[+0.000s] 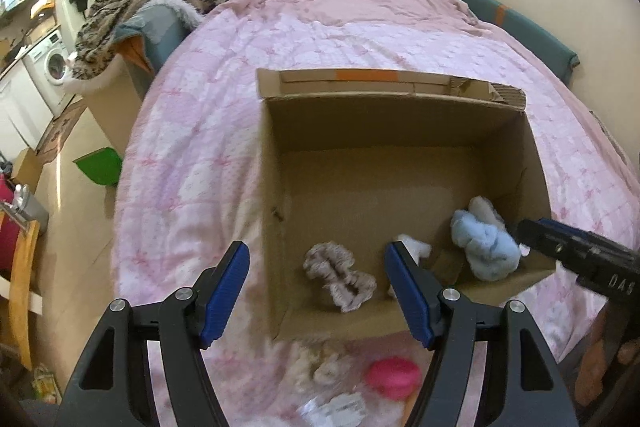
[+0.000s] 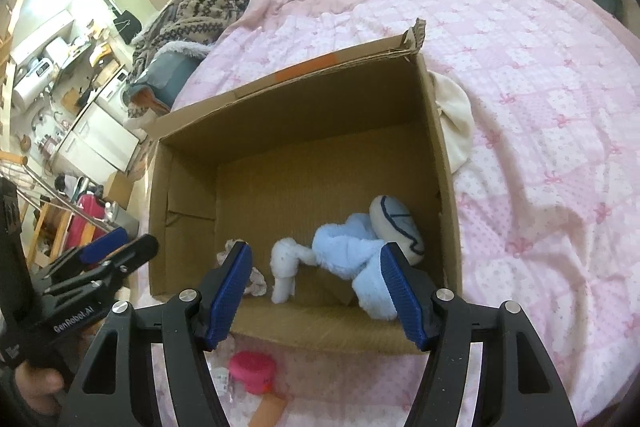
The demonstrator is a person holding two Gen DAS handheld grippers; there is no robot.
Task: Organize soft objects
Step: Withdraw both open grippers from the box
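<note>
pink quilt [image 1: 320, 39] on bed | cardboard box [image 2: 192, 183] on it | washing machine [image 1: 50, 65] left | both tongs spread, empty

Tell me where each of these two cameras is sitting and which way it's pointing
Left wrist: rides the left gripper, above the near-left of the cardboard box, looking down and forward across the pink bed; its own open blue fingers show, plus the right gripper entering from the right.
Right wrist: rides the right gripper, over the box's near edge, tilted into it; its open fingers show, with the left gripper and the holding hand at left.
Shared: the box, the light blue plush, the pink round object.
</note>
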